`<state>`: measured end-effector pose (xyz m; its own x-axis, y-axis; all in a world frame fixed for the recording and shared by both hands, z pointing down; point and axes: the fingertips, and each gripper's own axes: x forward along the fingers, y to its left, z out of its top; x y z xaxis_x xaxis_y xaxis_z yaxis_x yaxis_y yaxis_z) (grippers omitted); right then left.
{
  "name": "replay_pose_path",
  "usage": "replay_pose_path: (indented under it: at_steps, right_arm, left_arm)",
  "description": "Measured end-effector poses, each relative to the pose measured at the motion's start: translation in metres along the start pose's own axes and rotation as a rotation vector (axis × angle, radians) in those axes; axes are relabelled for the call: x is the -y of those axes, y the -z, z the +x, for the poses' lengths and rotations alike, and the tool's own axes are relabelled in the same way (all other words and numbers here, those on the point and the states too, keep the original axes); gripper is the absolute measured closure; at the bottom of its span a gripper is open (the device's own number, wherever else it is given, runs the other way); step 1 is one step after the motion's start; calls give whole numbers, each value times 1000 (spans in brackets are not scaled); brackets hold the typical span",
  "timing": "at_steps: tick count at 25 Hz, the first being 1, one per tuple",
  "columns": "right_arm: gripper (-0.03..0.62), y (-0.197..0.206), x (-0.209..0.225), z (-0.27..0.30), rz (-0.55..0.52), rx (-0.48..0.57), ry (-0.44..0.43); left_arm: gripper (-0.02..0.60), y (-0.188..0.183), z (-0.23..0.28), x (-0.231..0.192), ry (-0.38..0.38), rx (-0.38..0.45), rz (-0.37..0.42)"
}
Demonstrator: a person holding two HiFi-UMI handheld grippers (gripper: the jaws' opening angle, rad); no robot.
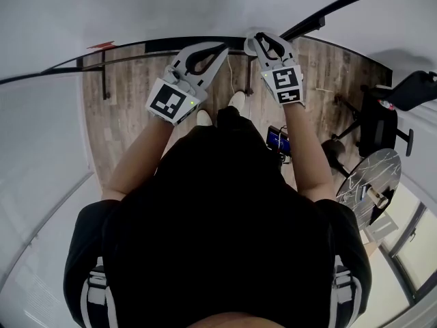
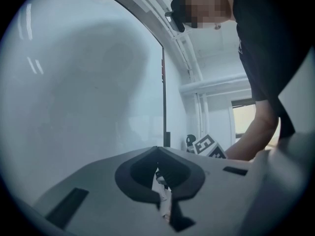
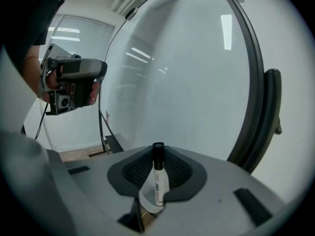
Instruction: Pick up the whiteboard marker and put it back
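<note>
Two tongs are raised side by side before a glossy whiteboard (image 3: pixel 192 77). The right tongs (image 3: pixel 158 150) are clenched on the whiteboard marker (image 3: pixel 156 183), which stands upright between the jaws with its black cap up and its white printed barrel pinched low down. The left tongs (image 2: pixel 158 150) sit just left of them, pressed together with nothing held. The marker looks light, stiff and smooth-skinned, so it could likely twist or slide in a slack hold. A square pinch across the middle of the barrel seems the safest place to hold it. Where it goes back I cannot make out
</note>
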<state>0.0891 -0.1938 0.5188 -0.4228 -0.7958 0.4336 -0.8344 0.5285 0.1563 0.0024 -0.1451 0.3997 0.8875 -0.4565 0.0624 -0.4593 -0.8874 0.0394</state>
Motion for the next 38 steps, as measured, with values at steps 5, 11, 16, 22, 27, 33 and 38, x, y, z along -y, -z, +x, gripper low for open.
replay_pose_path:
  at_steps: [5, 11, 16, 22, 27, 33, 38]
  right_arm:
    - [528, 8, -2, 9, 2, -28, -18]
    - [528, 25, -3, 21, 4, -72, -34]
    - [528, 38, -5, 26, 7, -114, -41]
    - [528, 50, -7, 30, 13, -141, -51]
    - [528, 48, -8, 34, 25, -139, -62]
    - [523, 54, -8, 35, 32, -145, -69]
    - [516, 53, -7, 35, 42, -131, -63]
  left_arm:
    - [578, 3, -3, -5, -17, -19, -8]
    - [578, 4, -1, -9, -29, -7, -14]
    - [578, 5, -2, -9, -33, -10, -21]
    - [578, 4, -1, -5, -28, -10, -28]
    - [578, 5, -2, -1, -19, -25, -25]
    - [578, 3, -4, -1, -31, -7, -42]
    - [578, 5, -9, -2, -40, -11, -38]
